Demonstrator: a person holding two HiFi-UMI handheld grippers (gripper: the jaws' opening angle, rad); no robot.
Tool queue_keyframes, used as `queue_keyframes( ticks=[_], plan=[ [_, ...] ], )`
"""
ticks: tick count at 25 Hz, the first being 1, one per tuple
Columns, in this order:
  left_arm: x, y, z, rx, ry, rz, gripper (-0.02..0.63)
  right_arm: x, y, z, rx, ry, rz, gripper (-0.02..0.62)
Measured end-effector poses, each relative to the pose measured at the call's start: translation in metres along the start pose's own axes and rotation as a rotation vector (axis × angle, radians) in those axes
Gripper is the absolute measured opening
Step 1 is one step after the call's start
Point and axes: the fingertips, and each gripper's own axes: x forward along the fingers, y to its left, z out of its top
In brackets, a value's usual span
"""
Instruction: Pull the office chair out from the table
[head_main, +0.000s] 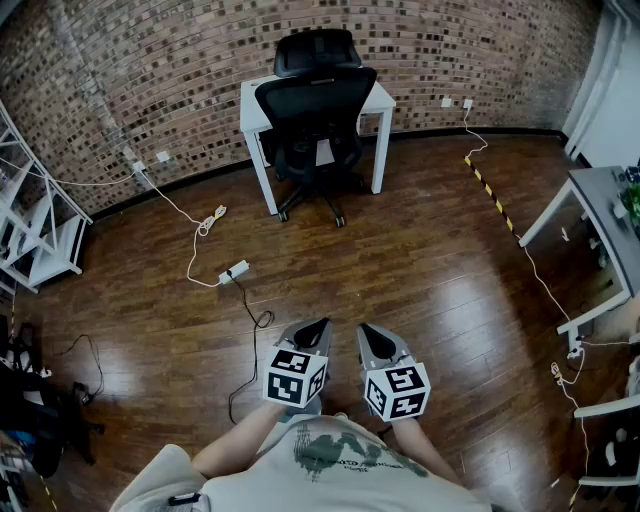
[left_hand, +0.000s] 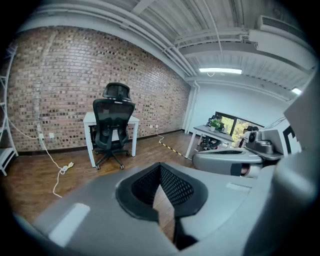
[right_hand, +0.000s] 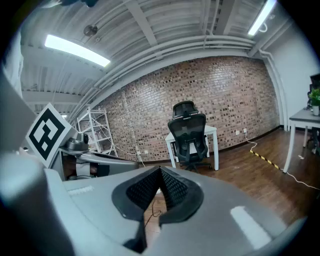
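Observation:
A black mesh office chair (head_main: 316, 130) stands pushed in under a small white table (head_main: 380, 100) against the brick wall, far across the room. The chair (left_hand: 113, 131) shows small and centred-left in the left gripper view, and the chair (right_hand: 188, 135) shows right of centre in the right gripper view. My left gripper (head_main: 323, 325) and right gripper (head_main: 364, 329) are held side by side close to my body, both shut with nothing between the jaws. Both are far from the chair.
A white power strip (head_main: 234, 271) and cables (head_main: 200, 228) lie on the wood floor left of the path. Yellow-black floor tape (head_main: 490, 192) runs at the right. A grey desk (head_main: 600, 215) stands at the right, white shelving (head_main: 35, 230) at the left.

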Motion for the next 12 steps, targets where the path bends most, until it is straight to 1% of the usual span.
queue_keyframes(
  ticks=[5,12],
  plan=[
    [0.025,0.018,0.003,-0.013,0.017,-0.008,0.014,0.025,-0.006,-0.001,0.005,0.027,0.004,0.000],
    [0.085,0.061,0.043,-0.030,-0.003,-0.056,0.014,0.095,-0.035,0.025,-0.008,0.046,-0.029,0.000]
  ],
)
